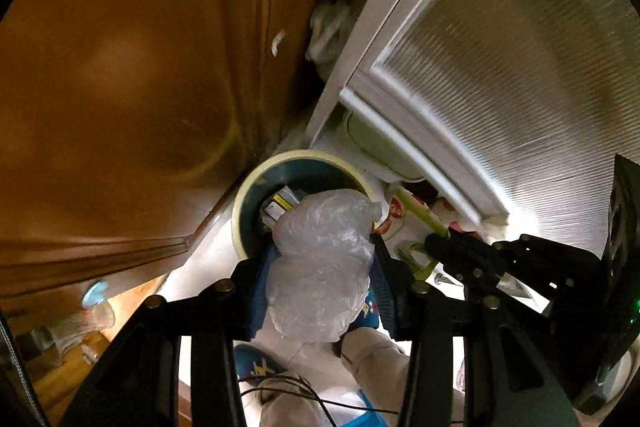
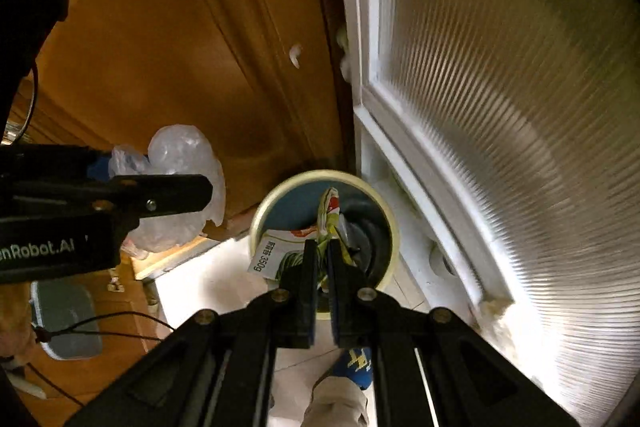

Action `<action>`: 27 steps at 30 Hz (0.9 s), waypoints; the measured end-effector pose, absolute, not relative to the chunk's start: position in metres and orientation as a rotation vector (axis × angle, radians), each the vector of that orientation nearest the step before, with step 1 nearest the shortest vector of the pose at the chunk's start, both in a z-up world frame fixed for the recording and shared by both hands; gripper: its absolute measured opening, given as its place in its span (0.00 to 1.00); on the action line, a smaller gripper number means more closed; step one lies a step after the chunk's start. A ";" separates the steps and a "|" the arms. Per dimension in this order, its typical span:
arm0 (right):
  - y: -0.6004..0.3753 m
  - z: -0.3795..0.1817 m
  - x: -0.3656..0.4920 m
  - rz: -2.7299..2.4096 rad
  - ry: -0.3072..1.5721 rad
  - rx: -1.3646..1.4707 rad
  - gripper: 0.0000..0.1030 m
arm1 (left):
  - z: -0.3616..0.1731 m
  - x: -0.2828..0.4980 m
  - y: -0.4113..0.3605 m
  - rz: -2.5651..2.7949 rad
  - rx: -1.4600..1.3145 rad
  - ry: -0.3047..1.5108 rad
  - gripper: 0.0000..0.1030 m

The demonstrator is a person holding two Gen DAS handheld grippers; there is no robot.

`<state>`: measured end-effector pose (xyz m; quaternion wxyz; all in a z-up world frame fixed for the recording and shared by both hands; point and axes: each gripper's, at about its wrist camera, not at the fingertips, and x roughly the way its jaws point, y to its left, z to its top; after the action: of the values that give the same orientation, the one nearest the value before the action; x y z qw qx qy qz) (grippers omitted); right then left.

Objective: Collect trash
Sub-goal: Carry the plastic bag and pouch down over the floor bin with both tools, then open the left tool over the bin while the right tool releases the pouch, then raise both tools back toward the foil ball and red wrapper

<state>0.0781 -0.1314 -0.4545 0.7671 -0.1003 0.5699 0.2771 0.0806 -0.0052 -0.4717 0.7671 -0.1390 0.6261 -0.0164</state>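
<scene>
The bin [image 2: 325, 227] stands on the floor [image 2: 200, 283] in the corner between the wooden cabinet [image 2: 160, 67] on its left and the ribbed glass door [image 2: 500, 107] on its right. A printed packet [image 2: 276, 255] lies inside it.

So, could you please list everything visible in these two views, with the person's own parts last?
trash bin: one, cream rim, dark blue inside, on the floor by the door
printed wrapper: one, green, white and red, over the bin
clear plastic bag: one, crumpled, translucent
wooden cabinet: one, brown, left
ribbed glass door: one, white frame, right
left hand-held gripper: black, shut on the bag
right hand-held gripper: black, shut on the wrapper
slipper: blue, below
</scene>
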 end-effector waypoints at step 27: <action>-0.114 -0.515 0.094 0.616 1.289 -0.165 0.18 | -0.500 0.077 0.020 -0.010 -0.224 1.365 0.78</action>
<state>0.0944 -0.1137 -0.5151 0.7525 -0.0756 0.5903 0.2821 0.0768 0.0200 -0.4996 0.7702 -0.1035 0.6294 -0.0047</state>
